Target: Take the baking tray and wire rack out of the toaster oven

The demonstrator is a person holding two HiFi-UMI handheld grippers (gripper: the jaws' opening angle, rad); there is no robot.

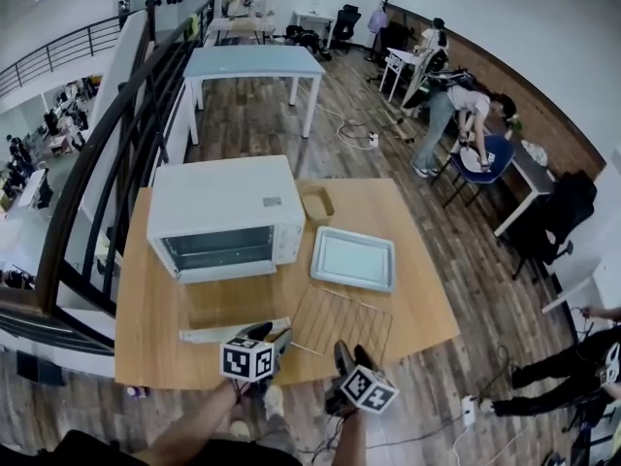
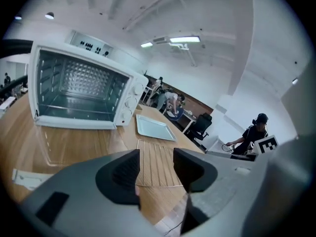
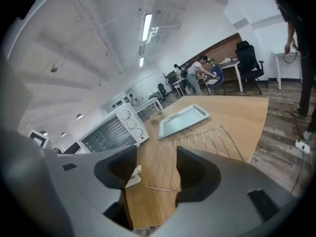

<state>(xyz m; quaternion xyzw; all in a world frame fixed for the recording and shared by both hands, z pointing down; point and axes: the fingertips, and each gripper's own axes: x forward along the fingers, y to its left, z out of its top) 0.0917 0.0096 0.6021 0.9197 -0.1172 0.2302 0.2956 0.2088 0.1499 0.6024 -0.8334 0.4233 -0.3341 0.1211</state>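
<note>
The white toaster oven (image 1: pixel 223 207) stands on the wooden table (image 1: pixel 422 270) with its glass door (image 1: pixel 231 304) folded down flat; its inside (image 2: pixel 79 88) looks empty. The silver baking tray (image 1: pixel 353 258) lies on the table to the oven's right. The wire rack (image 1: pixel 342 320) lies flat in front of the tray, near the table's front edge. My left gripper (image 1: pixel 279 342) hovers above the front edge by the door handle, open and holding nothing. My right gripper (image 1: pixel 349 357) hovers just before the rack, also open and holding nothing. Both gripper views show the rack (image 2: pixel 155 162) (image 3: pixel 197 147) beyond the jaws.
A small tan dish (image 1: pixel 317 205) sits behind the tray beside the oven. A dark railing (image 1: pixel 116 163) runs along the table's left. A blue-topped table (image 1: pixel 254 63) stands behind. People (image 1: pixel 466 115) and office chairs are at the right, cables on the floor.
</note>
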